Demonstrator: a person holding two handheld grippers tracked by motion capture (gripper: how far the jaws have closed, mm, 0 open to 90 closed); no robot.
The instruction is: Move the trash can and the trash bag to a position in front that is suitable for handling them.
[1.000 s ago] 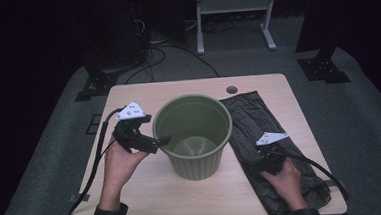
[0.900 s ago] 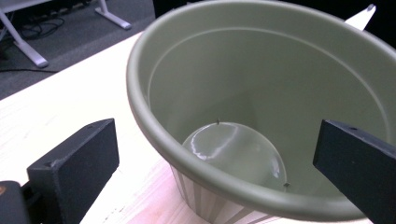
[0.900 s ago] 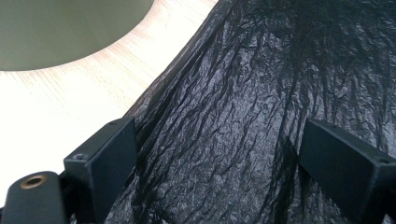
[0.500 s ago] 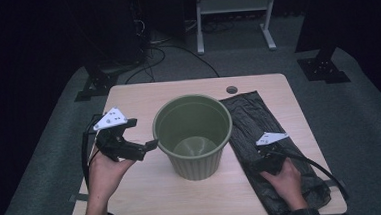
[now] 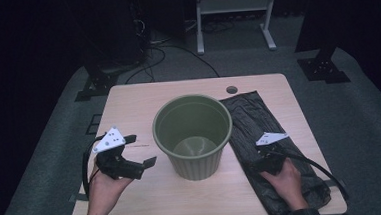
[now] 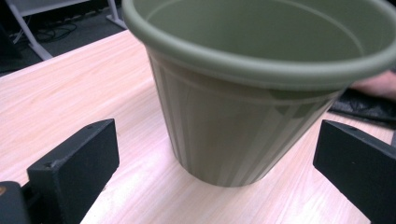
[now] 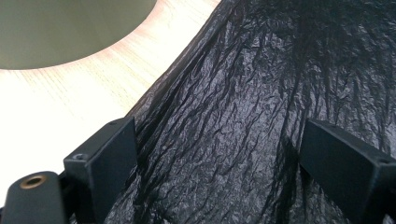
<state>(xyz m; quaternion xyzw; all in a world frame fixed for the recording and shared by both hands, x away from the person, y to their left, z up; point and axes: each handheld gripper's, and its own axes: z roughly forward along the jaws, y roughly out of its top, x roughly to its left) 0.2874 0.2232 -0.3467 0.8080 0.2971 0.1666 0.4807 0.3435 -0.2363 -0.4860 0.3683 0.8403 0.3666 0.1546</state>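
Two sets of fingers gape empty: the right gripper (image 5: 265,159) hovers directly over the black bag (image 5: 252,119), nearer it than the left gripper (image 5: 140,151) beside the green bin (image 5: 193,137).

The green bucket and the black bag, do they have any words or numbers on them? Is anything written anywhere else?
No words or numbers can be read anywhere.
Ribbed olive-green plastic bucket: plain, no label.
Crinkled black plastic bag: no print.
Light wooden table: bare wood grain.
Grey three-cornered plate on the left tool: small dark dots, no letters.
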